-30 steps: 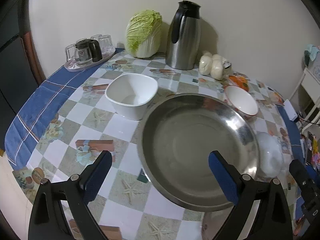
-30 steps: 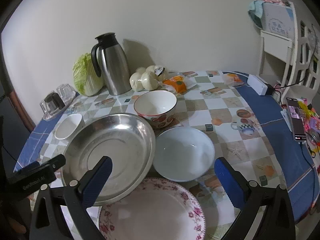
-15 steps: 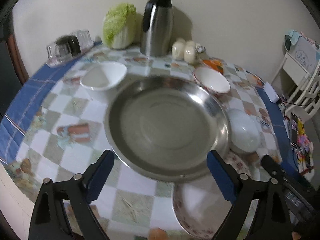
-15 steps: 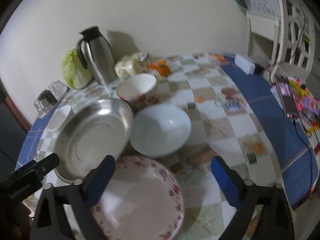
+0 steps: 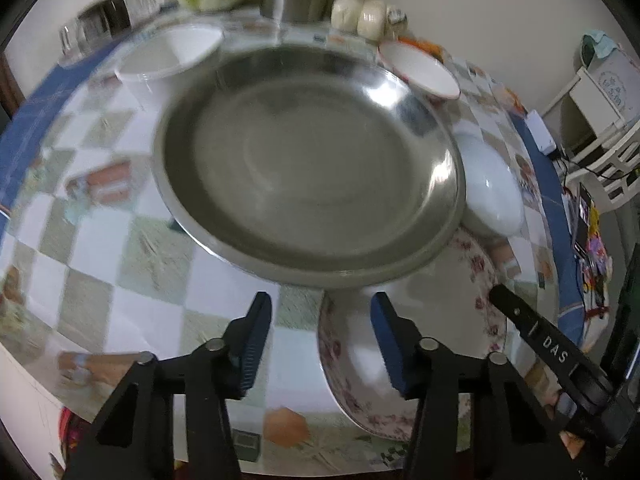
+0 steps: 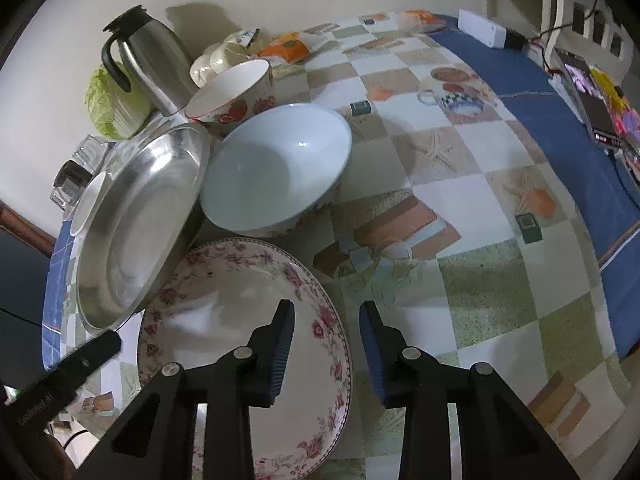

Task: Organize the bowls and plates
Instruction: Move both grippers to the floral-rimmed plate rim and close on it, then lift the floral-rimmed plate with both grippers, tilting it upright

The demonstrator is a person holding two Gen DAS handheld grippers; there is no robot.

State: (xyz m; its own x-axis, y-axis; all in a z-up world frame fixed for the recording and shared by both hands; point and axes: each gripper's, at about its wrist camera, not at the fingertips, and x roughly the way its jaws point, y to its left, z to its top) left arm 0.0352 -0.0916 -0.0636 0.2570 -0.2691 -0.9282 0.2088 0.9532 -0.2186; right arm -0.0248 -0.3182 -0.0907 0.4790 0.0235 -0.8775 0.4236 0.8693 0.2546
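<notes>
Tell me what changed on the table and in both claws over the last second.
Both claws dropped toward the flowered plate and tilted downward. Their jaws, wide open a second ago, are closing: the right claw straddles the plate's right rim, the left claw its left rim, beside the steel basin. Neither visibly presses on it yet. The basin, white bowl, strawberry bowl and thermos stayed put.

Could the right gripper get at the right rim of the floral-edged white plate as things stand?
Probably yes. The right gripper straddles the floral-edged white plate's right rim, jaws closing with nothing else between them; the pale blue bowl sits clear behind.
</notes>
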